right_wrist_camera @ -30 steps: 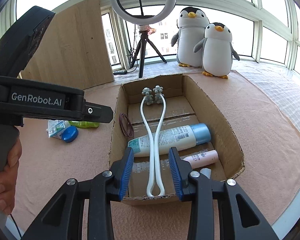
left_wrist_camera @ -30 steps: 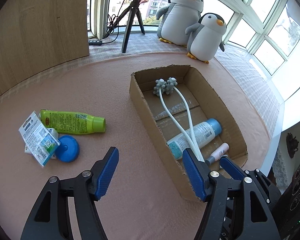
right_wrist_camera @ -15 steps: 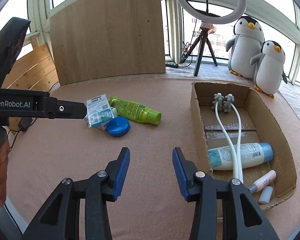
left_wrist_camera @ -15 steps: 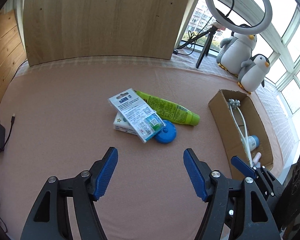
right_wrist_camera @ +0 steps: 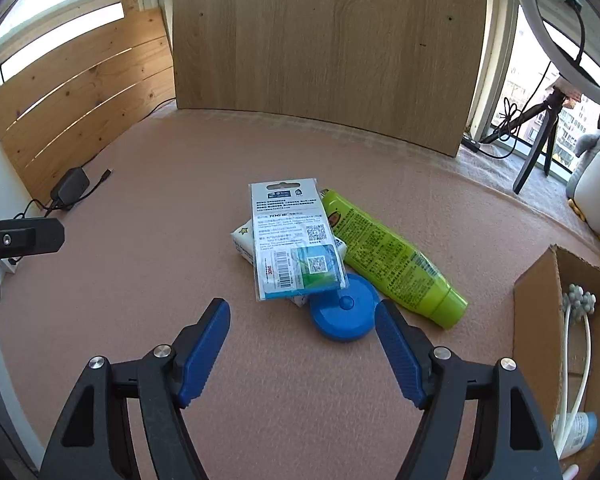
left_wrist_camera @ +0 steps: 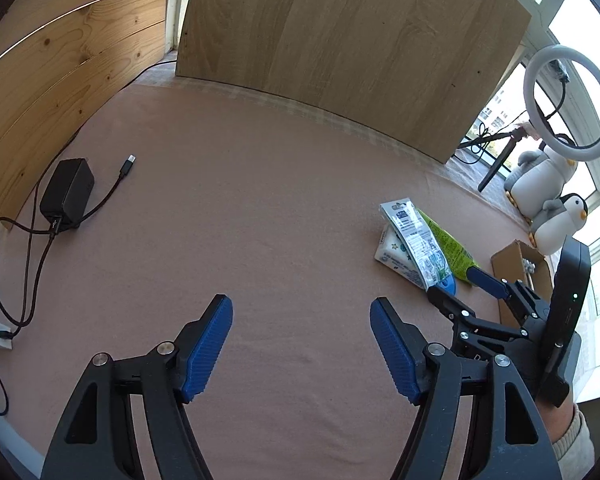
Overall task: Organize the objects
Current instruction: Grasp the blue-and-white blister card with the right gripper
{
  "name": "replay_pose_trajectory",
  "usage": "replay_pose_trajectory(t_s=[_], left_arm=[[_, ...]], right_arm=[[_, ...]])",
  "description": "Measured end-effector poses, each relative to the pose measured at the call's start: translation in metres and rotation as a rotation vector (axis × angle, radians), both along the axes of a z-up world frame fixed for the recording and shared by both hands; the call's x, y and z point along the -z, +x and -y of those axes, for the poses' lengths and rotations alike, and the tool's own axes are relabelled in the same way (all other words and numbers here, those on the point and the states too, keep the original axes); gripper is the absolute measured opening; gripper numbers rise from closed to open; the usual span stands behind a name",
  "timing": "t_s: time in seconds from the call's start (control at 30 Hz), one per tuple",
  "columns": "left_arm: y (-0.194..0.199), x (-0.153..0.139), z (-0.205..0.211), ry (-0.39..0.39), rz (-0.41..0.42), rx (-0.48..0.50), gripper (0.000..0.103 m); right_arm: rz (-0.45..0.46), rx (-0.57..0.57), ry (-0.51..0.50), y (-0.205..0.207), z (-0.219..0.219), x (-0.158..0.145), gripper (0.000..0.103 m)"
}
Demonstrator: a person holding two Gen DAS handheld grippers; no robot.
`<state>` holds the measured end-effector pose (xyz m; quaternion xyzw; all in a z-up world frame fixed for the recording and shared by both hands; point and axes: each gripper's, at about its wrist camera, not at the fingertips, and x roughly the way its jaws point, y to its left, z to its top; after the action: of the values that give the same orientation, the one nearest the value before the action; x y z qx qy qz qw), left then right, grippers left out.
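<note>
In the right wrist view a small pile lies on the pink table: a blister card pack [right_wrist_camera: 292, 240] on top of a white tissue packet [right_wrist_camera: 246, 242], a green tube [right_wrist_camera: 388, 258] and a round blue lid [right_wrist_camera: 346, 314]. My right gripper [right_wrist_camera: 302, 344] is open and empty, just short of the blue lid. The cardboard box [right_wrist_camera: 540, 280] at the right holds a white massager [right_wrist_camera: 576, 320] and a blue-capped bottle [right_wrist_camera: 576, 428]. My left gripper [left_wrist_camera: 302, 344] is open and empty over bare table, left of the pile [left_wrist_camera: 416, 240].
A black charger [left_wrist_camera: 66, 192] with cable lies at the table's left by the wooden slat wall. A wooden board [right_wrist_camera: 324, 48] stands at the back. A ring light on a tripod [right_wrist_camera: 540, 120] and plush penguins [left_wrist_camera: 556, 220] are at the far right.
Both grippers swung left, away from the box. The right one now faces the pile and has opened wider. The left one now faces the bare left part of the table.
</note>
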<state>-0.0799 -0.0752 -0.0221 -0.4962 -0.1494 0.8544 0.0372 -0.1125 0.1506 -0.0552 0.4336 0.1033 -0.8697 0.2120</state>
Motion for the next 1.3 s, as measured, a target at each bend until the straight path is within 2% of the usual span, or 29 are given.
replay_pose_trajectory(t_s=[0.23, 0.4, 0.43, 0.47, 0.5, 0.63, 0.87, 1.17, 1.3], left_arm=[[0.002, 0.006, 0.008, 0.006, 0.007, -0.02, 0.075], [0.001, 0.007, 0.008, 0.004, 0.013, -0.02, 0.075], [0.0, 0.007, 0.007, 0.003, 0.014, -0.018, 0.075], [0.0, 0.008, 0.007, 0.003, 0.014, -0.017, 0.075], [0.0, 0.008, 0.006, 0.003, 0.015, -0.015, 0.075], [0.001, 0.01, 0.003, 0.006, 0.019, -0.008, 0.075], [0.002, 0.022, -0.001, 0.022, 0.051, 0.004, 0.076], [0.007, 0.061, -0.022, 0.037, 0.149, 0.048, 0.076], [0.01, 0.076, -0.037, 0.037, 0.178, 0.081, 0.076]], right_arm=[[0.06, -0.059, 0.027, -0.032, 0.012, 0.017, 0.071], [0.067, -0.061, -0.008, -0.037, 0.011, 0.017, 0.071], [0.063, -0.06, -0.011, -0.036, 0.01, 0.016, 0.07], [0.058, -0.06, -0.011, -0.034, 0.01, 0.015, 0.059], [0.055, -0.06, -0.006, -0.034, 0.012, 0.015, 0.052], [0.045, -0.055, -0.004, -0.026, 0.014, 0.013, 0.052], [0.03, -0.066, -0.016, 0.016, 0.024, 0.01, 0.052], [0.094, -0.031, 0.031, 0.094, 0.05, 0.033, 0.052], [0.091, -0.011, 0.031, 0.124, 0.059, 0.035, 0.053]])
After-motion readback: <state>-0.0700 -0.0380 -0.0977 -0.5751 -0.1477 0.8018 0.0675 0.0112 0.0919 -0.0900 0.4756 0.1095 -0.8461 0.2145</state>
